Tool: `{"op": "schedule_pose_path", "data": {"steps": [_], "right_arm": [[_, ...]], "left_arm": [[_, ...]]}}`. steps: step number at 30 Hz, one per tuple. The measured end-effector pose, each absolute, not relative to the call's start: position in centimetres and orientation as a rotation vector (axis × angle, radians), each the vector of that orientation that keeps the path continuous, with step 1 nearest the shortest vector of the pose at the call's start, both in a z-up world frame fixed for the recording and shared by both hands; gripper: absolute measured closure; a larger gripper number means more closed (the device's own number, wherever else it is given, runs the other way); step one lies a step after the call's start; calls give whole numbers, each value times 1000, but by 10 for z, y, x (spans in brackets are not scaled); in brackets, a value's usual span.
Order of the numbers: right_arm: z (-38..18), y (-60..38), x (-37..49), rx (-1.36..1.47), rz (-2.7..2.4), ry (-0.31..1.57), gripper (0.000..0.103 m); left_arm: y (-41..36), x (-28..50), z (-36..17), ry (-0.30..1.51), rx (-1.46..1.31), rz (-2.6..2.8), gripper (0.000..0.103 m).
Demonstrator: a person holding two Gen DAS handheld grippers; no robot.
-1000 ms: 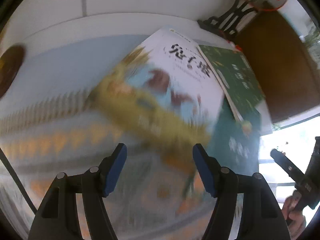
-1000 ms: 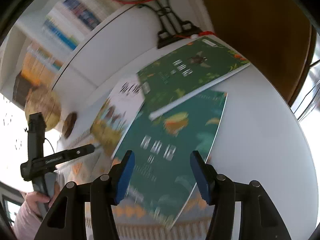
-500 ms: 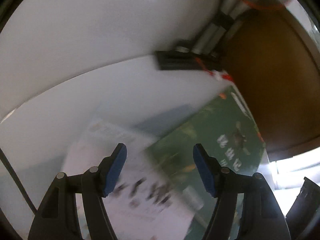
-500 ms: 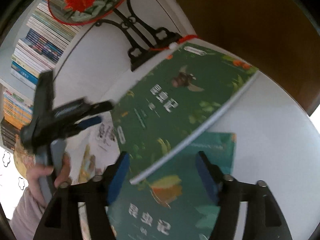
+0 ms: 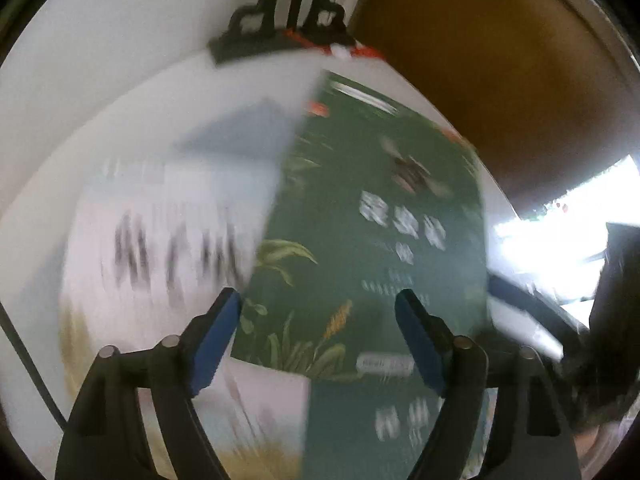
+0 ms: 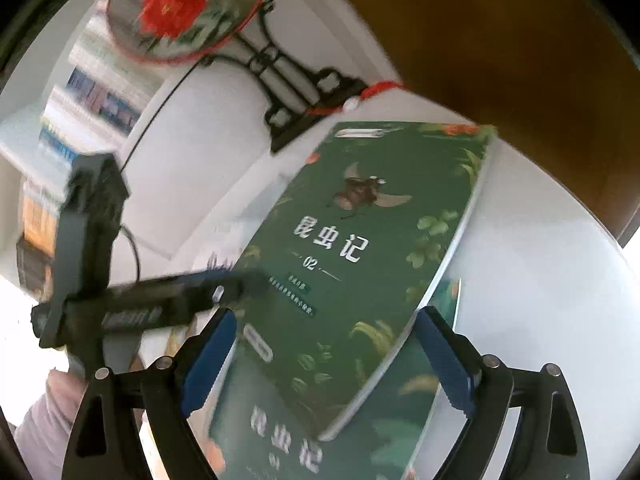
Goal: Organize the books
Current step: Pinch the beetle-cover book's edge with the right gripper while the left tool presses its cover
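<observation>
Jaws of both grippers just opening, wide, unladen above green book (image 6: 360, 248).

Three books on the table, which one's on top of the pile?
The dark green book marked 02 with the flying beetle. It overlaps both the teal book and the white-covered book, lying diagonally across them.

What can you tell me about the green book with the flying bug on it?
The dark green book has a glossy cover showing a flying insect with spread wings, leaves and plants round the edges, white Chinese characters and "02". Its white page edges show along one long side. It lies closed and slanted, on top of a teal book and partly over a white book, on the white table, with one corner near a black stand. The right gripper is open around its near end, not squeezing it.
</observation>
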State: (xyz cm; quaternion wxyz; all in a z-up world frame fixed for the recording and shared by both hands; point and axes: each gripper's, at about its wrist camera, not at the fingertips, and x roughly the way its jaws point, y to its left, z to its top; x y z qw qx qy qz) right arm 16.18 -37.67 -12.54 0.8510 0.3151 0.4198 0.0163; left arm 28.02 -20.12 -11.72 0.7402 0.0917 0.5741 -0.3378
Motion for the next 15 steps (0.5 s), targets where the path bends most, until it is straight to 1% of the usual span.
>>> {"op": "schedule_pose_path", "data": {"steps": [3,6,9,11,13,15], "right_arm": [[-124,-364,142,635,96,953,11],[-127,-357,98,674,164,1025,12],[-131,-360,59,685,180,1081,14],[-129,-371,52,664,130,1062,14],[-134,-385,59,709,127,1045,14],[-134,-387,64,690,141,1013,14]], "left_arm": [[-173,224,-119,1275,168,-724,20],[-143,158,-125,1365,62,-733,19],[-122,139,-127,1365,-19,-713,19],[-114,147,-132,1358,-93,-688,18],[-121,156,-134,1357,-72,-686,10],[-138,152,-137,1344,11,-688,2]]}}
